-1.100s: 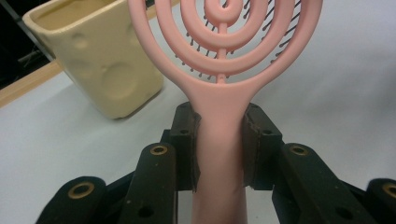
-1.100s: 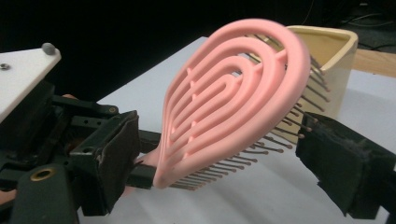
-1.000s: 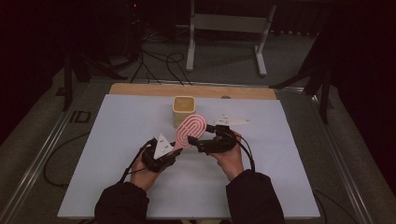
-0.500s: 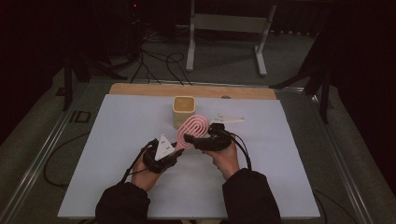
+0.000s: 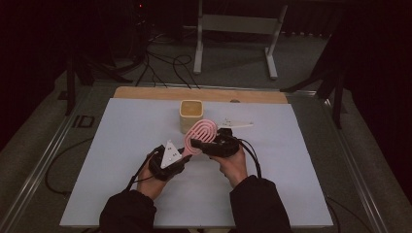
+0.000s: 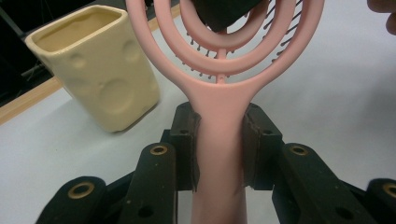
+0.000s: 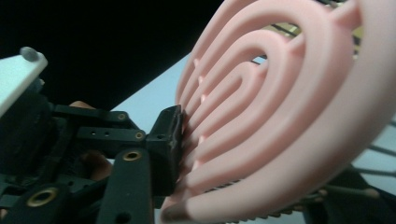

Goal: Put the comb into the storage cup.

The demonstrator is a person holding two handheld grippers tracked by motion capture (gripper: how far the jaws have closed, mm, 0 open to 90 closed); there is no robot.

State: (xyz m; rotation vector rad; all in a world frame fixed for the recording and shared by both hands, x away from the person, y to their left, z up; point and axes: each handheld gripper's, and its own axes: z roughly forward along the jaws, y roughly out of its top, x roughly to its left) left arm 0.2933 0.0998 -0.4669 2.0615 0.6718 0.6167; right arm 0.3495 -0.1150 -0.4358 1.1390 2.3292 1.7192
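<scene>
High view: one pink brush (image 5: 201, 133), one cup (image 5: 191, 114), two grippers (image 5: 180, 151).

- Both forearms wear dark, near-black long sleeves (image 5: 127, 213) that end at the wrists.
- The left gripper (image 5: 176, 156) is black, with a pale three-cornered plate (image 5: 169, 152) on top bearing small dark marks.
- Its jaws are black bars with brass-ringed holes.
- The right gripper (image 5: 197, 144) is black too.
- Black cables (image 5: 253, 155) trail from both grippers.

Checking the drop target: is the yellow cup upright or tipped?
Upright: the yellow cup stands on its base on the table, mouth up.
</scene>
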